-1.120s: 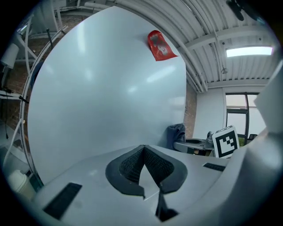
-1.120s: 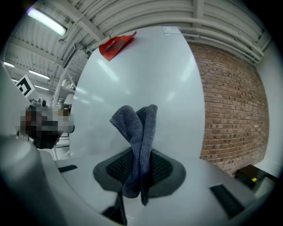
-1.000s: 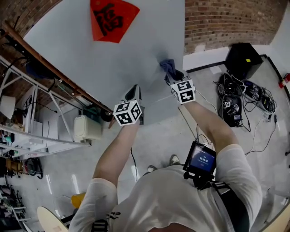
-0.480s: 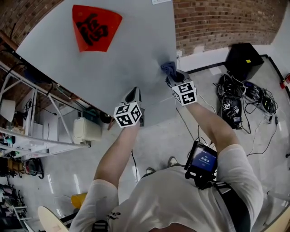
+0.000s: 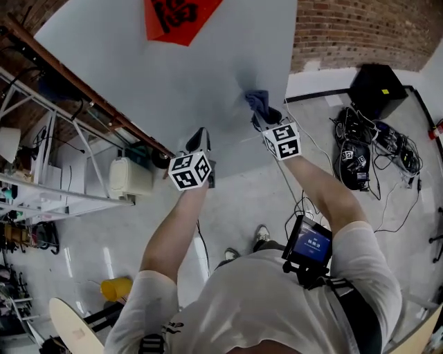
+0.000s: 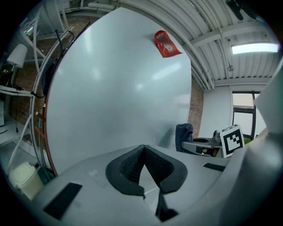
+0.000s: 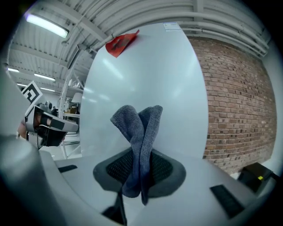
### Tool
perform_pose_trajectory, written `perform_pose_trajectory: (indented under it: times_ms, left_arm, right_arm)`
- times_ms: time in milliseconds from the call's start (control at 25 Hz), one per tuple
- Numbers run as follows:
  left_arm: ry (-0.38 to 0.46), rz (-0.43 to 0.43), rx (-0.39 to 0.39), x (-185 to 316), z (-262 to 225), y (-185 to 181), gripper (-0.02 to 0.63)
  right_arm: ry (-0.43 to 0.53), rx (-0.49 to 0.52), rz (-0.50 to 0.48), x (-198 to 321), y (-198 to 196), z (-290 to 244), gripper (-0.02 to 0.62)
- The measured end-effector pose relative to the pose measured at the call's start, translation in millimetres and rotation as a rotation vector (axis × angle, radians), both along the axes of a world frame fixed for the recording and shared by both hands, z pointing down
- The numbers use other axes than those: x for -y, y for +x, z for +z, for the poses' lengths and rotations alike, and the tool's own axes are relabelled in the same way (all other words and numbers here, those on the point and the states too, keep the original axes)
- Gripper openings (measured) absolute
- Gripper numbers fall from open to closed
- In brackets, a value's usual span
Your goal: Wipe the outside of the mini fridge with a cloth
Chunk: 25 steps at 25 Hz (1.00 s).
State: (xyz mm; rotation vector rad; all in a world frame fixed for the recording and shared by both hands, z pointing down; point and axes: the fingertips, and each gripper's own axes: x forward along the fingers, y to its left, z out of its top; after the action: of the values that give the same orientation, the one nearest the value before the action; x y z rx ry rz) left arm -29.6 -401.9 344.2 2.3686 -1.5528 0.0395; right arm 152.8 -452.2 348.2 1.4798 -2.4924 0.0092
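The mini fridge shows as a broad pale grey face with a red paper decoration high on it. My right gripper is shut on a blue-grey cloth, which rests against the fridge face near its right edge. In the right gripper view the folded cloth sticks up out of the closed jaws toward the fridge. My left gripper is shut and empty, its tip close to the lower part of the fridge face. Its pads meet with nothing between them.
A brick wall runs right of the fridge. A black box and tangled cables lie on the floor at right. Metal shelving and a white container stand at left. A yellow object sits on the floor.
The head view has swung a little, so the fridge face sits differently in the frame. Both grippers stay at about the same spots, the cloth still gripped against the fridge.
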Motion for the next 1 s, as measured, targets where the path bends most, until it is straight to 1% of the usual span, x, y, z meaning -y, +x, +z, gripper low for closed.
perform_pose_trajectory:
  times_ms: [160, 280, 480, 640, 840, 1000]
  left_arm:
    - [-0.016, -0.033, 0.004, -23.0, 13.9, -48.9, 0.003]
    - [-0.022, -0.041, 0.017, -39.9, 24.4, -83.1, 0.003]
    - [-0.021, -0.048, 0.032, -61.0, 39.5, -129.1, 0.003]
    - [-0.022, -0.051, 0.046, -67.8, 52.4, -149.0, 0.003]
    - [-0.034, -0.100, 0.053, -64.8, 81.2, -166.6, 0.003]
    - [-0.011, -0.146, 0.048, -53.2, 110.2, -178.6, 0.003]
  right_arm:
    - [-0.028, -0.008, -0.045, -26.9, -53.8, 14.4, 0.084]
    - [-0.044, -0.017, -0.078, -48.7, -96.1, 25.6, 0.084]
    - [-0.067, -0.021, -0.133, -79.0, -163.3, 41.4, 0.084]
    - [-0.088, -0.018, -0.179, -93.3, -203.8, 57.3, 0.084]
    - [-0.125, -0.020, -0.272, -97.3, -243.0, 96.9, 0.084]
    - [-0.125, -0.014, -0.332, -87.8, -269.2, 135.2, 0.084]
